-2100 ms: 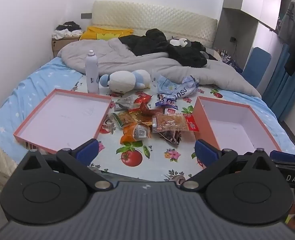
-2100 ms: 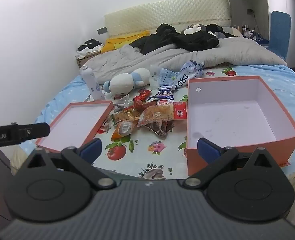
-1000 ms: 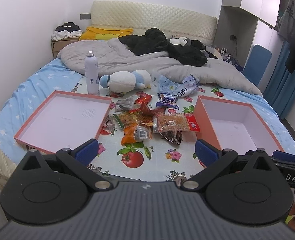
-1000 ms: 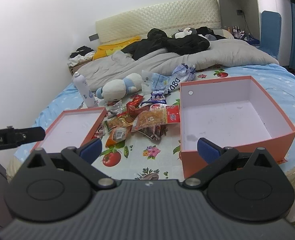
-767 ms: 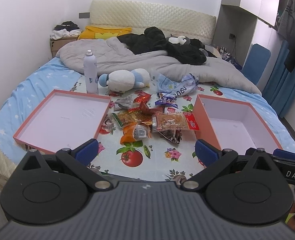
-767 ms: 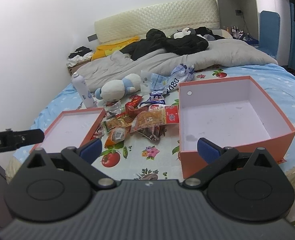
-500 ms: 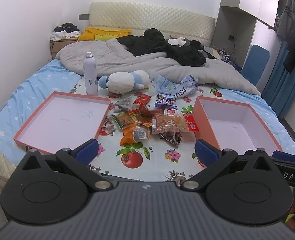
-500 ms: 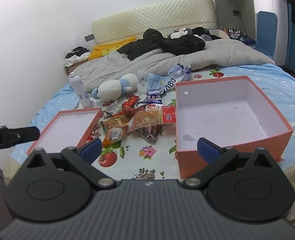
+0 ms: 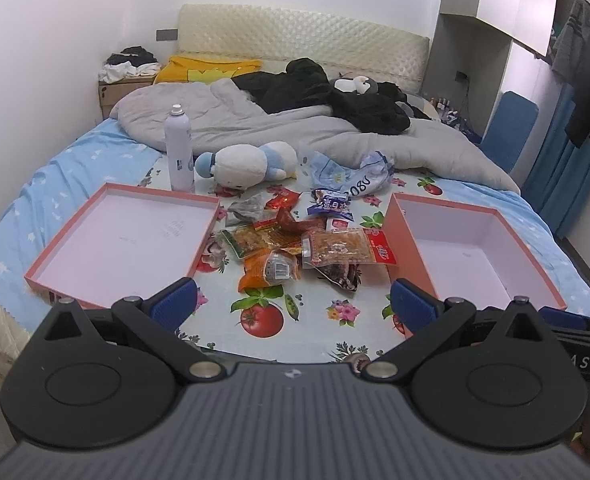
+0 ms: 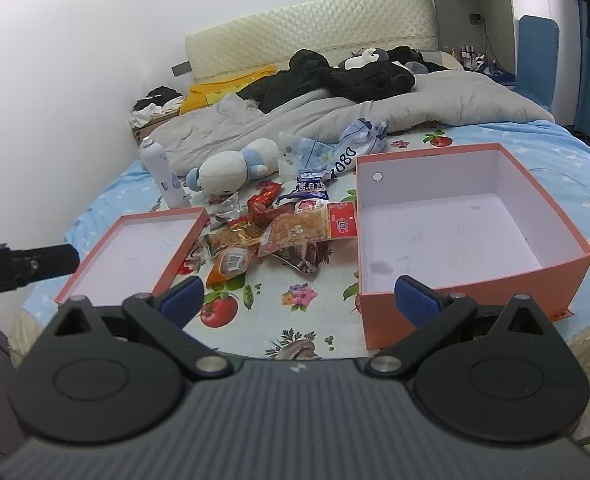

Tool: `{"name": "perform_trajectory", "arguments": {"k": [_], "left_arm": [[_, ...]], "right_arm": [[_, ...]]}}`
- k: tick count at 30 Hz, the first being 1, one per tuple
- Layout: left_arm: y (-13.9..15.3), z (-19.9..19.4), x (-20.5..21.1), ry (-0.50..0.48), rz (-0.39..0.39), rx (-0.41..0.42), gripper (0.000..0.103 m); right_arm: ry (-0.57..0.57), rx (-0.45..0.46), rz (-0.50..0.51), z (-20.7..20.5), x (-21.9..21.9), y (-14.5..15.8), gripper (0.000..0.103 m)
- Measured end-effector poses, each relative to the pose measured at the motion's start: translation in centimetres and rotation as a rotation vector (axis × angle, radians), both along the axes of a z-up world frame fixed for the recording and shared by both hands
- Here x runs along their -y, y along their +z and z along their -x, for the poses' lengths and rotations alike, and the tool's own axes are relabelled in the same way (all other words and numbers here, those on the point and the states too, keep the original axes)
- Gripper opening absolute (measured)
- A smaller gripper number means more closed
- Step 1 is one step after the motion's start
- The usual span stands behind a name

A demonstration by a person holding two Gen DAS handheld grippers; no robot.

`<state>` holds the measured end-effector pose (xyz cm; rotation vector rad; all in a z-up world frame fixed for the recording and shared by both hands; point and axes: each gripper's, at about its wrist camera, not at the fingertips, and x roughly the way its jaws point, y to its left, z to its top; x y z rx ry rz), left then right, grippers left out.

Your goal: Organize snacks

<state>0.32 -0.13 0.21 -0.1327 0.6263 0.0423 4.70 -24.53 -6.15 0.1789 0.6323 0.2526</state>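
Observation:
A heap of snack packets (image 9: pixel 295 244) lies on the flowered cloth on the bed, between a shallow pink box lid (image 9: pixel 123 236) on the left and a deeper pink box (image 9: pixel 479 256) on the right. The heap (image 10: pixel 279 236), the lid (image 10: pixel 135 252) and the empty box (image 10: pixel 447 232) also show in the right wrist view. My left gripper (image 9: pixel 291 304) is open and empty, held back from the bed's near edge. My right gripper (image 10: pixel 299 294) is open and empty, also held back, in front of the box.
A white spray bottle (image 9: pixel 179 156), a plush toy (image 9: pixel 247 164) and a crumpled blue bag (image 9: pixel 351 176) lie behind the heap. A grey duvet (image 9: pixel 295 128) and black clothes cover the far bed. A blue chair (image 9: pixel 511 128) stands at the right.
Both cameras have drifted slightly; the right view has shifted so the box sits further left. Nothing on the bed has moved, and both grippers stay open.

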Motion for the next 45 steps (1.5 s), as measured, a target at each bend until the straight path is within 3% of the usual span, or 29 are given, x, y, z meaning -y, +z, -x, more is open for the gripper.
{"name": "perform_trajectory", "arguments": {"k": [12, 20, 24, 29, 34, 36, 41, 45], "left_arm": [[-0.5, -0.5, 0.0, -0.006, 0.025, -0.034, 0.103], [-1.7, -2.0, -0.3, -0.005, 0.037, -0.082, 0.103], [-2.2, -3.1, -0.6, 0.000, 0.048, -0.100, 0.103], [-2.5, -4.9, -0.9, 0.009, 0.044, -0.101, 0.103], [-3.0, -7.0, -0.4, 0.004, -0.054, -0.094, 0.103], [-3.4, -8.0, -0.6, 0.003, -0.062, -0.095, 0.103], [-5.0, -10.9, -1.9, -0.003, -0.024, -0.133, 0.103], [-6.7, -13.7, -3.9, 0.017, 0.061, -0.144, 0.102]], "right_arm": [[0.039, -0.011, -0.039, 0.3, 0.0, -0.3, 0.103], [0.003, -0.086, -0.033, -0.6, 0.0, -1.3, 0.103], [0.050, -0.108, -0.092, -1.2, 0.0, -1.7, 0.096], [0.077, -0.136, -0.092, -2.2, -0.9, -2.9, 0.086], [0.109, -0.174, -0.087, -3.9, -2.1, -4.3, 0.073], [0.128, -0.164, -0.087, -4.6, -2.8, -4.6, 0.072], [0.180, -0.152, -0.041, -7.2, -5.0, -5.6, 0.072], [0.164, -0.160, 0.028, -9.9, -6.6, -6.6, 0.073]]}}
